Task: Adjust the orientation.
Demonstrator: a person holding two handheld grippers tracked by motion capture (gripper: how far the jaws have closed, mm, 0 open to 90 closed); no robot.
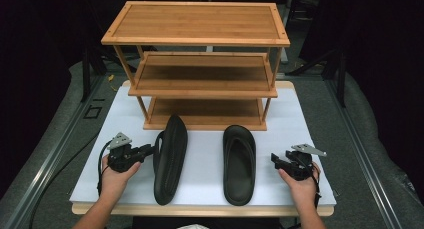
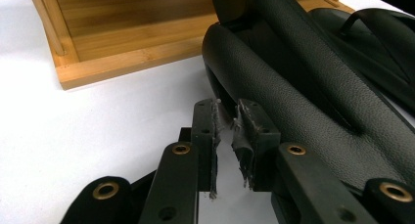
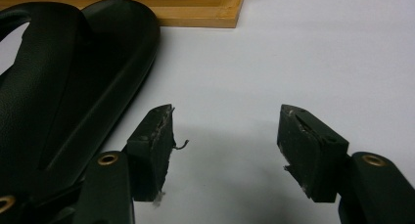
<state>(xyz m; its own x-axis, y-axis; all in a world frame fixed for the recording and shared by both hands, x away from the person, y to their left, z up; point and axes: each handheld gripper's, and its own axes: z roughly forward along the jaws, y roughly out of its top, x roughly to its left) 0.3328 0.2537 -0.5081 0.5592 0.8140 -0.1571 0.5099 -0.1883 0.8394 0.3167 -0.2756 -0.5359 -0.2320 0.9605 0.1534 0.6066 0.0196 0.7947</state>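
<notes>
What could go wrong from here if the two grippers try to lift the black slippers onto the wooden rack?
1. The left slipper lies tipped on its side beside the left gripper, whose jaws stand nearly closed; they may push it rather than grasp it.
2. The right gripper is open over bare white table, beside the right slipper; closing now would catch nothing.
3. The rack has low shelf gaps, so a raised slipper might strike a shelf edge.

Both forearms are bare, no sleeves showing. Each hand holds a black two-jaw gripper: the left gripper (image 1: 148,149) and right gripper (image 1: 274,158) each carry a grey three-cornered plate on top and trail a black cable. Brass-coloured rivets stud the black jaw arms. The rubber pads (image 2: 244,150) are frayed and whitened at their edges.
</notes>
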